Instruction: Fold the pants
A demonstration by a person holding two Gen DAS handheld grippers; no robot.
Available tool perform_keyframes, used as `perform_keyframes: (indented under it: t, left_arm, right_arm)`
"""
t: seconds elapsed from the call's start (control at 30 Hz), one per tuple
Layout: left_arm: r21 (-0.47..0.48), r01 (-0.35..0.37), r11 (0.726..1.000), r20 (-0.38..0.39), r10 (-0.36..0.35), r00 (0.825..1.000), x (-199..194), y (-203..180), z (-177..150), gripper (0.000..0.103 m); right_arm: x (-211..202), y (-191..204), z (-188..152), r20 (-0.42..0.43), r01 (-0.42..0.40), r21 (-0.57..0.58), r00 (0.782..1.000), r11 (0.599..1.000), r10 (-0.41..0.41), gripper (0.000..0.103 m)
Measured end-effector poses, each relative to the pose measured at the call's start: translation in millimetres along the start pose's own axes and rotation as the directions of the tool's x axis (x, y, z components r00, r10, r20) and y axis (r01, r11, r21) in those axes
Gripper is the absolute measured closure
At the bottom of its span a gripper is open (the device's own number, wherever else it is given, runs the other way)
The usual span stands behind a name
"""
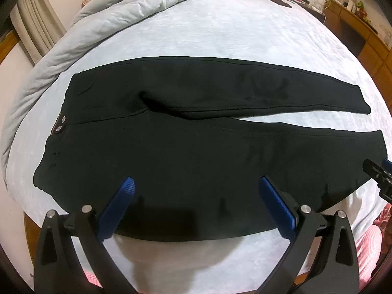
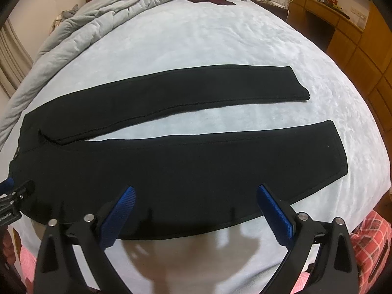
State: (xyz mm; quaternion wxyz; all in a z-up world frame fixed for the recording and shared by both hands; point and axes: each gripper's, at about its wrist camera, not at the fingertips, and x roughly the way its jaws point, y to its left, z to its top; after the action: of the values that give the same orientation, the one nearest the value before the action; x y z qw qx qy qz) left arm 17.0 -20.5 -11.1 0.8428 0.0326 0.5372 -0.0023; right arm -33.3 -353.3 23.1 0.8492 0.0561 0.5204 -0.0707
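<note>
1. Pants (image 1: 196, 152), black, lie flat and unfolded on the pale bedsheet (image 1: 220, 36), long axis running left to right across both views. The waistband (image 1: 57, 125) with its two metal snaps is at the left; the hems are at the right.
2. The two legs part from the crotch: the far leg (image 2: 196, 90) angles away, and the near leg (image 2: 220, 161) lies along the front edge of the bed, a wedge of sheet showing between them.
3. The left gripper (image 1: 196, 191) hovers over the near edge at the hip end, blue-padded fingers spread wide and holding nothing.
4. The right gripper (image 2: 196, 196) hovers over the near leg toward the hem end, likewise spread wide and empty.
5. Both tools face the garment's long side, so the near leg's edge lies just ahead of each. The left is nearer the waist, the right nearer the hem. A lengthwise fold, near leg carried over onto the far one, looks like the natural opening move; nothing is folded yet.
6. A rumpled grey duvet (image 1: 103, 7) is bunched at the far left of the bed, well clear of the pants.
</note>
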Motion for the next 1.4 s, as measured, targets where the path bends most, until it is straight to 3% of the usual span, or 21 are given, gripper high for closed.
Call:
perform_keyframes:
  t: [1.07,1.27,1.4]
  left_arm:
    - [0.005,0.004,1.000,-0.013,-0.004,1.000,6,-7,0,0.003]
    - [-0.012,0.019,1.000,0.004,-0.018,1.000,18,-8,32,0.003]
    - [-0.052,0.092,0.994,-0.021,-0.093,0.995,50,-19,72,0.003]
  right_arm:
    - [10,-4,0,-0.004,-0.032,0.001,0.999,0.999,0.032,0.004]
    - [25,-60,55,0.018,-0.062,0.047,0.998,0.997,0.062,0.004]
    - [64,-119,114,-0.013,-0.011,0.062,1.000,0.998,0.012,0.004]
